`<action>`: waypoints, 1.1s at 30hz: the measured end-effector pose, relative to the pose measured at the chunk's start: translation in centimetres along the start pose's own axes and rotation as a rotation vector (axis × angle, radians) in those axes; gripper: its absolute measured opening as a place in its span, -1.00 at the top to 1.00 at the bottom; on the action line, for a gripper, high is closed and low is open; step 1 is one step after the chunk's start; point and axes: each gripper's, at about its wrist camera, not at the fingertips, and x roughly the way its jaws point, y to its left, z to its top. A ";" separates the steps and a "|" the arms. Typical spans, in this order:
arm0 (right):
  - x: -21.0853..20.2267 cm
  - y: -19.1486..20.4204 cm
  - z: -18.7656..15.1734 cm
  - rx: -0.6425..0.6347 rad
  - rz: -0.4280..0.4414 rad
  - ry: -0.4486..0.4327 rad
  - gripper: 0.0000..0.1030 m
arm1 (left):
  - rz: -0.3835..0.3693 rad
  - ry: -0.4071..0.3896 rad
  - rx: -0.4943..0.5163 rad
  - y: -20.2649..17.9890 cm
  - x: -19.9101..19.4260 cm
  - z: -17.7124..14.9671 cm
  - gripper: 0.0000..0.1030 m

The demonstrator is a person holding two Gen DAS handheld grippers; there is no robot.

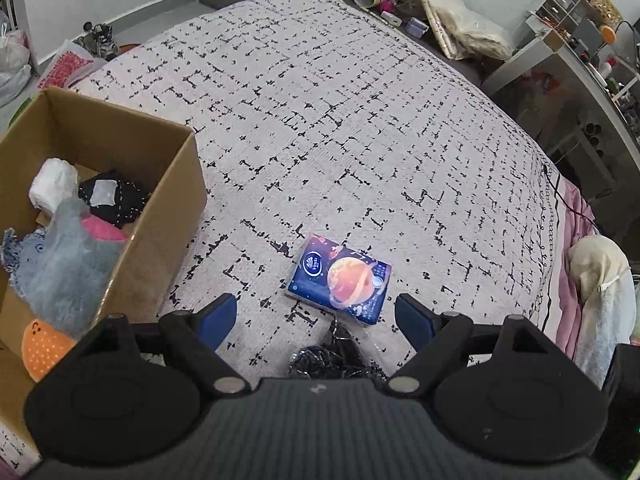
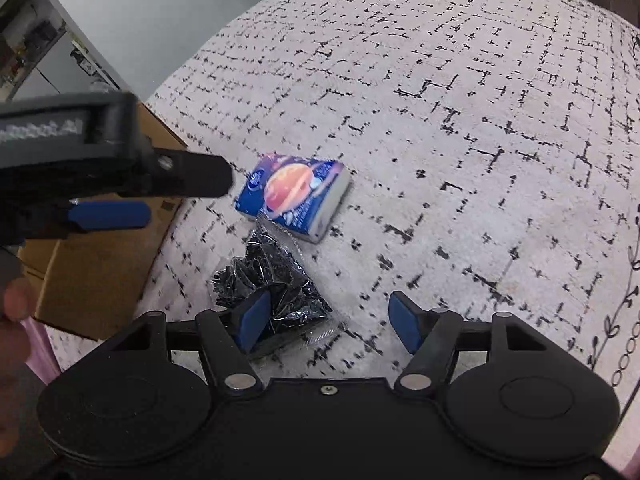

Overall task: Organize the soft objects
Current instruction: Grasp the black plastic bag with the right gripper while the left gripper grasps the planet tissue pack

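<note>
Tissues, a small blue pack (image 1: 339, 279) printed with an orange planet, lay flat on the bed cover (image 1: 360, 120), right of the cardboard box and far of both grippers.

At the far left stood the cardboard box (image 1: 168, 216), open at the top. Inside it lay a white bundle (image 1: 54, 184), a black cloth (image 1: 114, 198), something pink (image 1: 104, 230), a grey fluffy thing (image 1: 64, 268) and, nearest, an orange dotted piece (image 1: 40, 346).

Just right of the box, the left gripper (image 1: 316, 320) hung above the cover with its blue pads set wide apart and nothing between them; the tissue pack sat just beyond the gap. In the right wrist view it (image 2: 128, 200) reached in from the left, in front of the box (image 2: 96, 272), and a blurred hand (image 2: 14, 320) showed at the left edge.

A clear bag of shiny black bits (image 2: 276, 280) lay just near of the tissue pack (image 2: 294, 196), touching or nearly touching its near edge.

The right gripper (image 2: 330, 320) stood partly spread above the bag's near right corner. Its left pad overlapped the bag in the view; whether it touched I cannot tell. The right pad was over bare cover, so nothing was gripped.

Beyond the bed's right edge were a cluttered desk (image 1: 580, 52) and pale cloth (image 1: 600, 280).
</note>
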 end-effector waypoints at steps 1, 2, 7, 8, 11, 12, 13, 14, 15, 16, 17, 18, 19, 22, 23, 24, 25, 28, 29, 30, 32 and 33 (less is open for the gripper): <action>0.0 -0.1 0.1 0.016 0.014 -0.002 -0.26 | -0.002 0.003 -0.003 0.1 0.2 0.1 -0.65; 0.1 -0.2 0.2 0.028 0.021 -0.004 -0.26 | -0.005 0.005 -0.005 0.1 0.4 0.2 -0.65; 0.4 -0.3 0.5 0.049 0.049 -0.021 -0.26 | -0.016 0.014 -0.011 0.1 1.3 0.6 -0.65; 0.6 -0.1 0.5 0.044 0.047 -0.022 -0.26 | -0.016 0.016 -0.012 0.1 1.4 0.7 -0.65; 0.9 0.4 0.6 0.018 0.043 -0.032 0.00 | -0.020 0.022 -0.013 0.1 1.9 0.9 -0.65; 1.0 0.4 0.6 0.015 0.052 -0.032 0.34 | -0.021 0.023 -0.014 0.1 2.1 0.9 -0.65; 1.1 0.2 0.7 0.025 0.075 -0.021 0.34 | -0.021 0.025 -0.015 0.1 2.3 1.0 -0.65; 1.1 0.0 0.7 0.044 0.084 -0.017 0.40 | -0.020 0.028 -0.015 0.1 2.5 1.0 -0.65; 1.1 -0.2 0.7 0.057 0.091 -0.014 0.46 | -0.017 0.030 -0.015 0.0 2.8 1.1 -0.65; 1.0 -0.4 0.8 0.062 0.094 -0.008 0.53 | -0.014 0.033 -0.014 0.0 3.0 1.1 -0.65; 0.8 -0.6 0.9 0.072 0.097 -0.004 0.62 | -0.010 0.037 -0.014 0.0 3.2 1.1 -0.65; 0.6 -0.7 1.0 0.079 0.098 -0.003 0.67 | -0.009 0.040 -0.013 -0.1 3.4 1.2 -0.65; 0.2 -0.7 0.9 0.076 0.088 -0.004 0.68 | -0.010 0.042 -0.010 -0.1 3.5 1.2 -0.65; -0.6 -0.8 1.0 0.065 0.040 -0.014 0.92 | -0.007 0.048 0.002 -0.6 4.1 1.2 -0.66; -0.7 -0.9 1.0 0.063 0.035 -0.013 1.00 | -0.010 0.050 0.005 -0.8 4.3 1.2 -0.66; -0.9 -1.0 1.0 0.063 0.018 -0.011 1.00 | -0.014 0.052 0.009 -0.9 4.5 1.2 -0.66; -1.1 -1.0 0.9 0.059 0.003 -0.015 1.00 | -0.016 0.055 0.013 -1.1 4.7 1.2 -0.66; -1.6 -1.8 0.9 0.067 -0.024 -0.015 1.00 | -0.006 0.069 0.025 -1.7 5.6 1.1 -0.66; -1.7 -2.1 0.8 0.072 -0.027 -0.016 1.00 | -0.002 0.075 0.028 -1.8 6.0 1.0 -0.66; -1.9 -2.4 0.8 0.078 -0.031 -0.018 1.00 | 0.000 0.081 0.032 -1.9 6.4 0.9 -0.66; -2.3 -2.8 0.7 0.083 -0.033 -0.019 1.00 | 0.010 0.093 0.038 -2.1 7.3 0.7 -0.66; -2.5 -3.1 0.7 0.086 -0.032 -0.020 1.00 | 0.016 0.098 0.040 -2.1 7.7 0.5 -0.66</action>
